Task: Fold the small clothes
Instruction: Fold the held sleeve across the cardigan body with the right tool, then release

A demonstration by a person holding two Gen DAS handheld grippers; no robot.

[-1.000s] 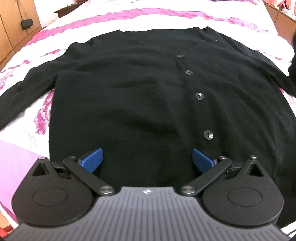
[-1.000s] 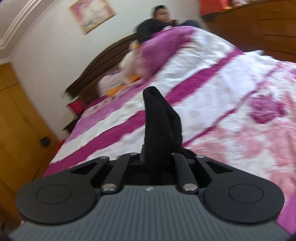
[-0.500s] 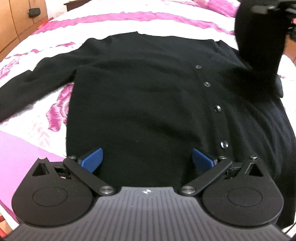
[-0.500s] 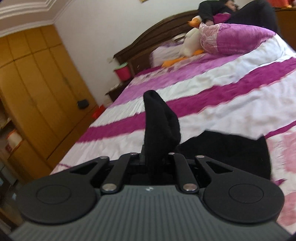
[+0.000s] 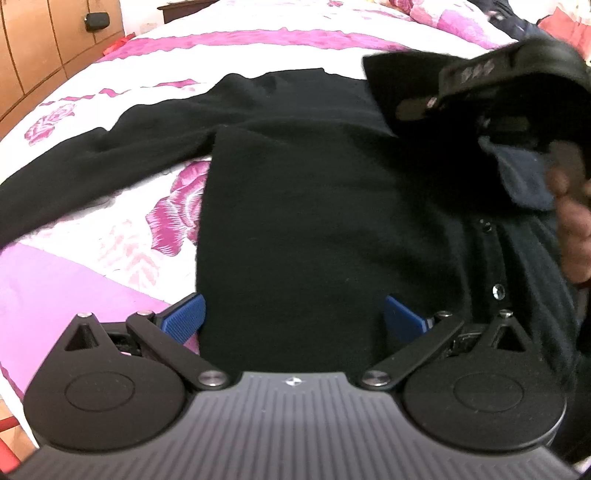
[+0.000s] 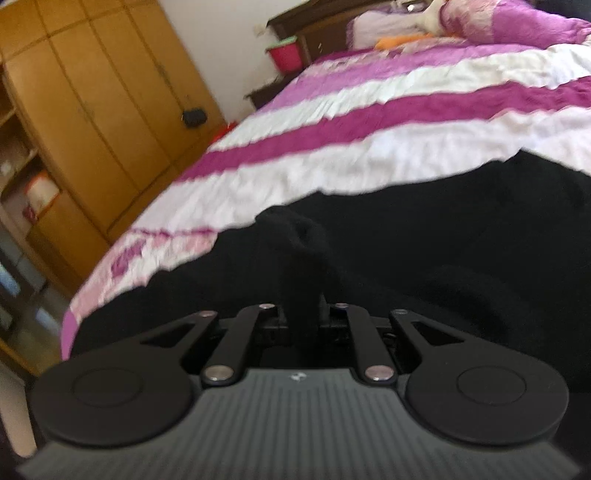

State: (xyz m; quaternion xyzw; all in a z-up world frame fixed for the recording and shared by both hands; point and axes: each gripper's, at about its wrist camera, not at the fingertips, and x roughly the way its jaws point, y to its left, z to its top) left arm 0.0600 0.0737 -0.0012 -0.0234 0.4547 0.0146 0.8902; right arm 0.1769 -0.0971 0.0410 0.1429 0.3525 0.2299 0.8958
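Left wrist view has the black cardigan (image 5: 314, 192) spread front-up across the pink-and-white floral bedspread (image 5: 110, 236), filling most of the middle of the picture. One sleeve (image 5: 96, 166) runs out toward 9 o'clock, lying flat on the bedspread. The button placket is over at 3 o'clock, with two buttons (image 5: 498, 291) showing. The left gripper (image 5: 293, 317) sits wide open at 6 o'clock, its blue pads (image 5: 184, 317) far apart with nothing between them, right over the cardigan's bottom hem.

Up at 1 to 2 o'clock in that same view, the right gripper (image 5: 495, 107) is above the cardigan's body with dark fabric draped from it, and a bit of the person's hand (image 5: 572, 229) shows at the 3 o'clock edge. It's fairly blurry there.

The right wrist view fills in the rest: the right gripper (image 6: 301, 314) has its jaws pinched together on a bunch of black fabric, the other sleeve (image 6: 295, 258), which sticks up out of the jaws toward 12 o'clock. The rest of the cardigan (image 6: 461, 240) spreads below and out to 3 o'clock. A wooden wardrobe (image 6: 92, 110) stands at 10 o'clock, and there's a purple pillow (image 6: 517, 22) at 1 o'clock at the head of the bed.
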